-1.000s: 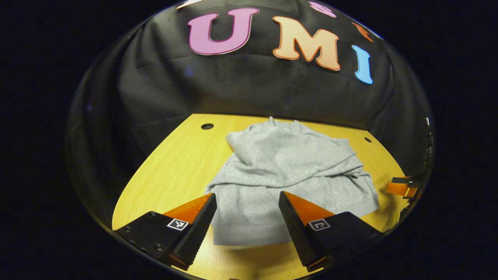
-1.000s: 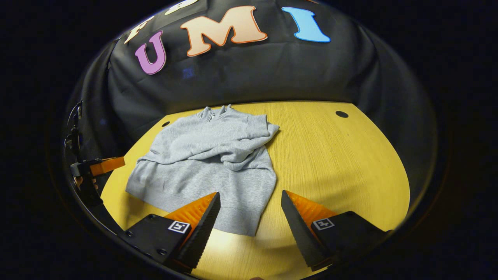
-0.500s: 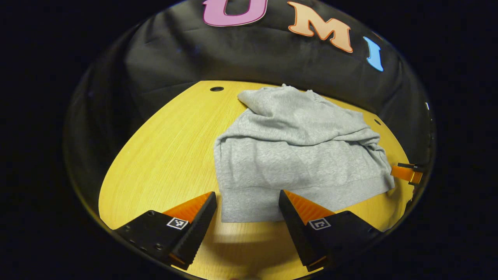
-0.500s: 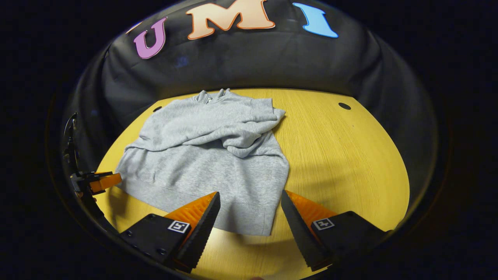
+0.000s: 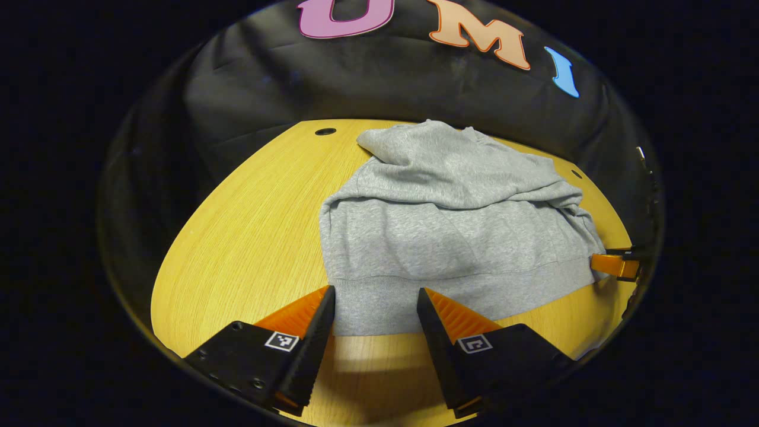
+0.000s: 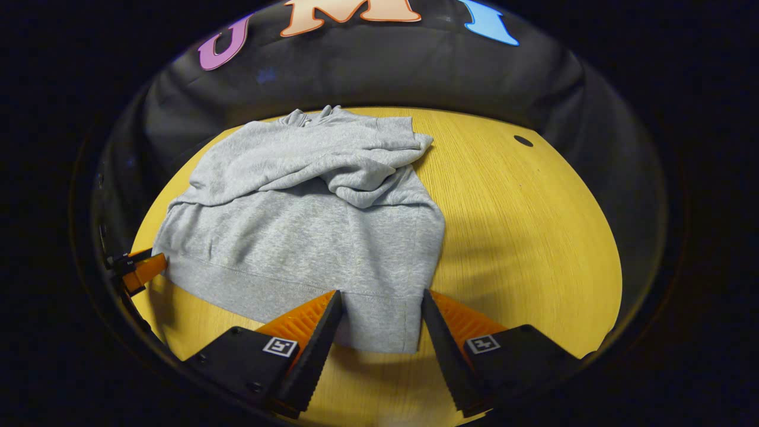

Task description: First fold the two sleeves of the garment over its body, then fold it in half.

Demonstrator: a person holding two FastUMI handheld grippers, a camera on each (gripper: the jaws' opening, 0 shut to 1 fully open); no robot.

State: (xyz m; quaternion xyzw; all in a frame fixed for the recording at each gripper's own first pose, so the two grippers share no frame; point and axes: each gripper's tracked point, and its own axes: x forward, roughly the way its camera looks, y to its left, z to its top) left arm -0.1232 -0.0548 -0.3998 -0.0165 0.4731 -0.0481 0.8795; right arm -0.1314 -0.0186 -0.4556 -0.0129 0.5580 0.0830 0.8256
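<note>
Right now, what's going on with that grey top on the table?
A person is folding a grey sweatshirt on a yellow wooden table, using a hand-held gripper in each hand. Both sleeves already lie across the body. The left gripper and the right gripper each sit at a corner of the bottom hem, jaws open with the hem between them, not yet clamped. The fold in half looks like the next step.

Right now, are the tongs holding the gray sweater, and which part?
Nothing is held yet. Both tongs, left and right, are open, each straddling a bottom hem corner of the gray sweater on the table, not pinching it.
</note>
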